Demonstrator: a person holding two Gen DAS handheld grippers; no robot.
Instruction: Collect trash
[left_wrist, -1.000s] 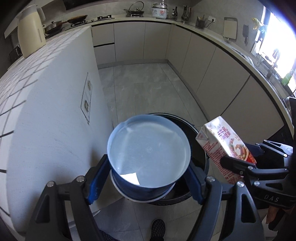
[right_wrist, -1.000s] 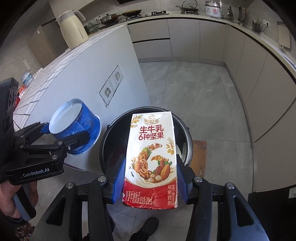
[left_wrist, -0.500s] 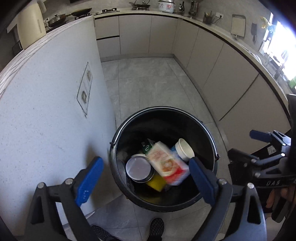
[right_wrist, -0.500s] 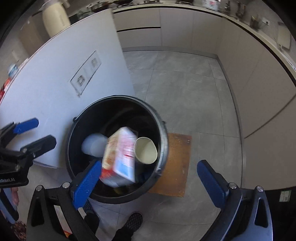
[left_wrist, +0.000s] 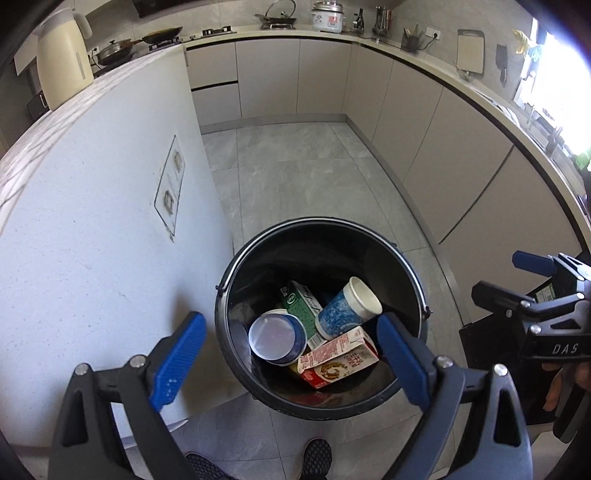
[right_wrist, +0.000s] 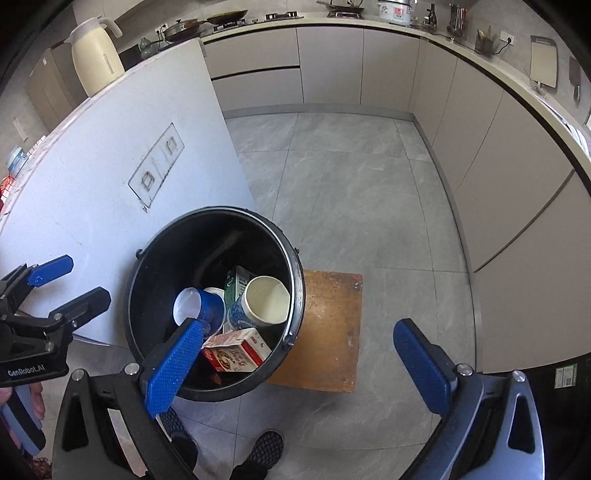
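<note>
A black bin (left_wrist: 320, 222) stands on the floor beside the white island. Inside it lie a red-and-white milk carton (left_wrist: 338, 360), a blue cup (left_wrist: 275, 338) on its side, a blue-and-white paper cup (left_wrist: 347, 308) and a green carton (left_wrist: 301, 301). My left gripper (left_wrist: 288, 321) hangs open above the bin with nothing between its fingers. My right gripper (right_wrist: 299, 326) is open too and empty, over the bin's right rim (right_wrist: 297, 295) and the wooden board. The right wrist view shows the milk carton (right_wrist: 236, 350) and the blue cup (right_wrist: 201, 304) in the bin.
The island's white side wall (left_wrist: 110, 240) with sockets rises left of the bin. A wooden board (right_wrist: 332, 325) lies under the bin's right side. A person's shoes (right_wrist: 266, 446) are just in front. Grey tiled floor (right_wrist: 351, 184) runs back to the cabinets.
Both grippers have opened. The blue cup left my left gripper and the milk carton left my right; both dropped into the bin and now lie still. The right gripper has drifted right.
</note>
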